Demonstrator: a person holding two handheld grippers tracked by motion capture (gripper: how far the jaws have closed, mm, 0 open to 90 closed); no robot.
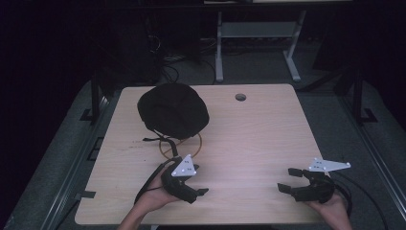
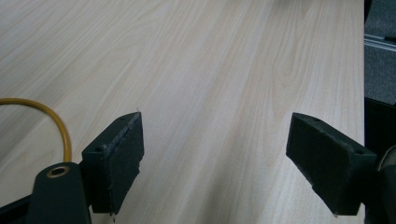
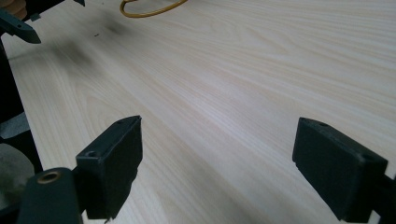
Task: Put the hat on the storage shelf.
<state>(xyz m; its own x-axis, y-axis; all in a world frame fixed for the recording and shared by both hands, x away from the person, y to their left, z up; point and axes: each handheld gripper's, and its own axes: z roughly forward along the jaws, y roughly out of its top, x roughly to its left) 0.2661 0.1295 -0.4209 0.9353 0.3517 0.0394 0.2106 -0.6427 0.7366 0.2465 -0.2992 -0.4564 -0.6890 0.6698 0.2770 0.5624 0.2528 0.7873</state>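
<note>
A black cap-like bag (image 1: 172,110) lies on the far left part of the light wooden table (image 1: 249,139). A thin yellow loop (image 1: 198,142) pokes out from under its near edge, and black straps trail toward me. My left gripper (image 1: 199,179) sits near the front edge, just in front of the loop, open with nothing between its jaws. In the left gripper view the left gripper (image 2: 219,158) points along bare wood, with the yellow loop (image 2: 63,130) at the left. My right gripper (image 1: 286,179) rests at the front right, open and empty. The right gripper view shows the right gripper (image 3: 217,163) above bare wood, with the yellow loop (image 3: 149,9) far off.
A round cable hole (image 1: 240,97) sits near the table's far edge. A grey desk frame (image 1: 258,43) stands on the dark floor behind. Bare wood stretches between the two grippers and across the right half. The left gripper's tip (image 3: 18,29) shows at the upper left of the right gripper view.
</note>
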